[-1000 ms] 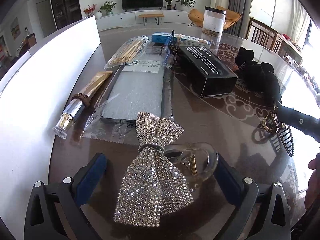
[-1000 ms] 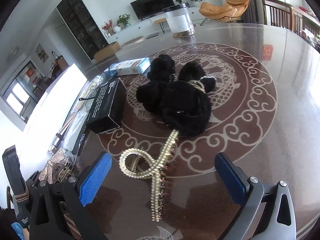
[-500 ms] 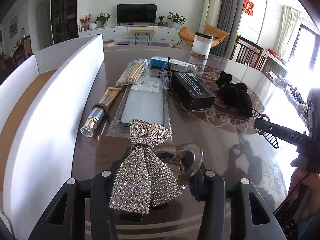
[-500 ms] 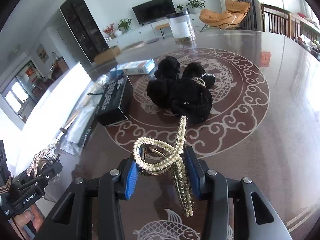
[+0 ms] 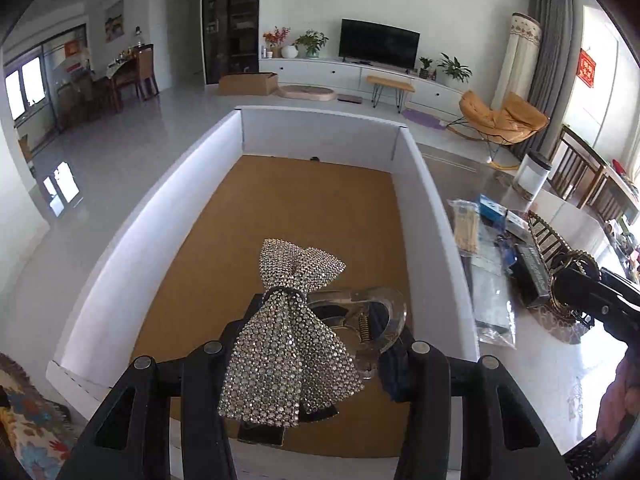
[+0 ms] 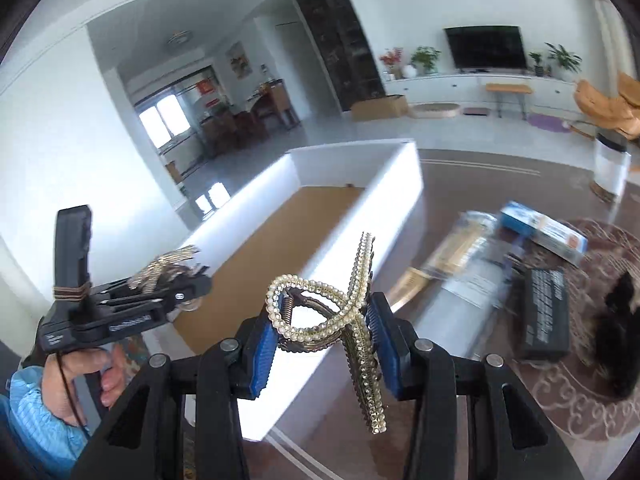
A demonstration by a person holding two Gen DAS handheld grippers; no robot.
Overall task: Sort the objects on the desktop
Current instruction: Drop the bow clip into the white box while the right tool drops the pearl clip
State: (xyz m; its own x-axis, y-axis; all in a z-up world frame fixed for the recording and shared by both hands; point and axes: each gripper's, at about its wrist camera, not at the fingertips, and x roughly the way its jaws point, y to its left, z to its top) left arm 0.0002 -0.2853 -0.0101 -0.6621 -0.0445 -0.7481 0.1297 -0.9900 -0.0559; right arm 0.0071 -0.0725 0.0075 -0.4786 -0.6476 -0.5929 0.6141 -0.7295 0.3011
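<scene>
My left gripper (image 5: 320, 344) is shut on a clear claw clip with a rhinestone bow (image 5: 292, 328) and holds it in the air over the brown floor of a white-walled box (image 5: 420, 200). In the right wrist view the left gripper (image 6: 192, 280) shows at the left, held by a hand in a blue sleeve. My right gripper (image 6: 324, 328) is shut on a pearl-studded gold claw clip (image 6: 352, 320), lifted just outside the box's (image 6: 360, 216) right wall. The right gripper (image 5: 576, 280) also shows at the right edge of the left wrist view.
On the dark table right of the box lie a bag of sticks (image 5: 466, 224), a flat grey packet (image 6: 468, 292), a black box (image 6: 546, 312), a blue-white carton (image 6: 544, 230), black fluffy hair pieces (image 6: 616, 332) and a tall canister (image 5: 532, 176).
Both grippers closed on their clips on the table, then lifted them and swung left: the left one now over the box, the right one beside its wall.
</scene>
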